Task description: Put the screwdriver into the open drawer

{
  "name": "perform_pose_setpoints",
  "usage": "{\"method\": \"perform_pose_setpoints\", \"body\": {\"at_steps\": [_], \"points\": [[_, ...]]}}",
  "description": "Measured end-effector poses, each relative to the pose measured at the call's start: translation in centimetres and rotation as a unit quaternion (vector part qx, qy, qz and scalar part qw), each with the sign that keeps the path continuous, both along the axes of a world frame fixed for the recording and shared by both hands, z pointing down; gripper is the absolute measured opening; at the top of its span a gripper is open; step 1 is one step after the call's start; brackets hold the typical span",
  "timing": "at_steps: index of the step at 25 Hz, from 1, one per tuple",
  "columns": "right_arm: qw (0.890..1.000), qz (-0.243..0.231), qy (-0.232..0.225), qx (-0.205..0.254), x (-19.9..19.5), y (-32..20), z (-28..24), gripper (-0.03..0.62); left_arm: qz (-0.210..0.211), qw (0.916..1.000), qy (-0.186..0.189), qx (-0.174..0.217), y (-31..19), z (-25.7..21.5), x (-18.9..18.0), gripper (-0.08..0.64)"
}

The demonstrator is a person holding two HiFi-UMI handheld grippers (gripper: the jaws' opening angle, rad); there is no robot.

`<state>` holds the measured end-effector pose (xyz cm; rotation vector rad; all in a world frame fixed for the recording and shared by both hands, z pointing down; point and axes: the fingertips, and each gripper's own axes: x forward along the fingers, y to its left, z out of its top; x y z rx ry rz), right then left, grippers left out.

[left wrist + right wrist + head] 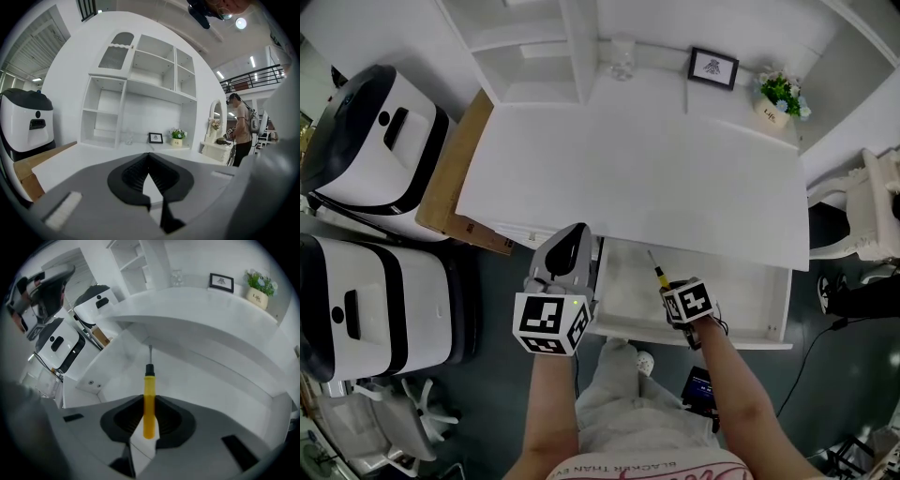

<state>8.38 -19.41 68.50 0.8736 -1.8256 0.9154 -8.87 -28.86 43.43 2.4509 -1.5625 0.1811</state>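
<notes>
A screwdriver (657, 272) with a yellow handle, black collar and thin metal shaft is clamped in my right gripper (667, 289), shaft pointing away from me. It hangs over the open white drawer (750, 292) under the desk's front edge. In the right gripper view the yellow handle (149, 401) sits between the dark pads, tip aimed down at the drawer floor (197, 380). My left gripper (569, 246) hovers at the drawer's left corner, jaws together with nothing between them; its own view (149, 154) looks level across the desk top.
On the white desk top (637, 159) stand a glass jar (622, 64), a framed picture (713, 67) and a potted plant (780, 94) at the back. White shelves (534, 47) rise behind. Two white machines (370, 141) and a wooden board (455, 173) stand left. A person (241, 126) is far right.
</notes>
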Motion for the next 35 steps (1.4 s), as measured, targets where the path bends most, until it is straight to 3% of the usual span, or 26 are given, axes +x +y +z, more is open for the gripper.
{"method": "perform_pose_setpoints", "body": {"at_steps": [9, 24, 35], "points": [[0.998, 0.013, 0.020, -0.056, 0.4, 0.3, 3.0, 0.080, -0.003, 0.9999, -0.008, -0.015, -0.7, 1.3, -0.8, 0.009], [0.996, 0.017, 0.063, -0.067, -0.1, -0.5, 5.2, 0.082, 0.008, 0.9996, -0.010, -0.024, -1.1, 2.3, -1.0, 0.009], [0.993, 0.007, -0.020, -0.118, -2.7, 0.6, 4.4, 0.286, 0.021, 0.9994, 0.003, -0.026, -1.2, 2.4, -0.9, 0.009]]}}
